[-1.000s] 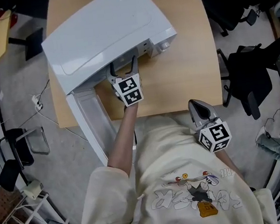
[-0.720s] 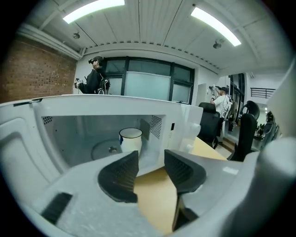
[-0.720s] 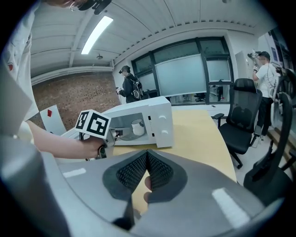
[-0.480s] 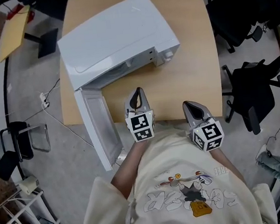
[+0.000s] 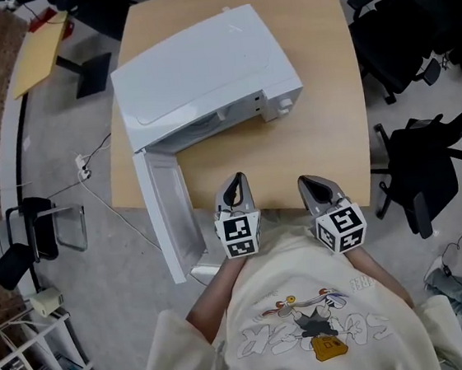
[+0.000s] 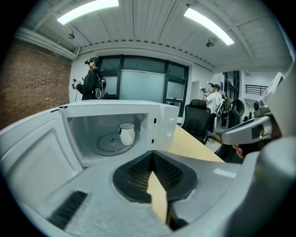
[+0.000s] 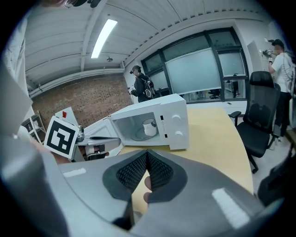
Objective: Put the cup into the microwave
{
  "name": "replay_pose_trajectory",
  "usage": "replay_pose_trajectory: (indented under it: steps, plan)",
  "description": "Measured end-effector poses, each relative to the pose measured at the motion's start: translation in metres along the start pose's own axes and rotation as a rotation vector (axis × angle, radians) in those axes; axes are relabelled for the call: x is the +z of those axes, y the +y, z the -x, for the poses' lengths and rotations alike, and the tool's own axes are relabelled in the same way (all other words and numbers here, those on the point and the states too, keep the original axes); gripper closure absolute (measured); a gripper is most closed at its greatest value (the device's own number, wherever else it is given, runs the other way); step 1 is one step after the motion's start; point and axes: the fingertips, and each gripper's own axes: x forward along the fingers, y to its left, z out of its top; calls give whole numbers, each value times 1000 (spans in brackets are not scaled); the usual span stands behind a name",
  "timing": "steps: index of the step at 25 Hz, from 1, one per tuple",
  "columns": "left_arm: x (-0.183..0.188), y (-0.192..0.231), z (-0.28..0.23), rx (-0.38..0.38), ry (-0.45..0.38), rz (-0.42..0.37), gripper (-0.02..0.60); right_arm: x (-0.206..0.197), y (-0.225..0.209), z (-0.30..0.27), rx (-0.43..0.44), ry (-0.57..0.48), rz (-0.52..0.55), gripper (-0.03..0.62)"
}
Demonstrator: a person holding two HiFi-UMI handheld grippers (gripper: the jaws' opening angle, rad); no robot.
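Looks past the placing step: cup [image 6: 126,134] upright on the turntable [image 6: 107,143] inside the microwave [image 5: 201,67], door [image 5: 168,212] wide open. Left gripper [image 5: 232,184] and right gripper [image 5: 311,186] clamped closed on nothing, near the table [image 5: 324,128] edge. Next, likely: push door shut.

It was an office room used like a lab: a brick wall [image 6: 27,92], long ceiling lights [image 6: 85,10], large dark-framed windows [image 7: 199,69], black office chairs [image 5: 399,20] beside a wooden table [image 5: 324,128] that carried a microwave [image 5: 201,67], and a person [image 6: 91,81] standing with head gear.
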Motion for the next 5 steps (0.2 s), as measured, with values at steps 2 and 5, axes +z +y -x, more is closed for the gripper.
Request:
replay_pose_trajectory:
  steps: [2,5]
  plan:
    - [1,0,0,-3,-14,-1,577,1,1,-3,9,0,6,588]
    - [6,-1,-1,-14,-44,-2,577,1,2,-6,19,3,13,588]
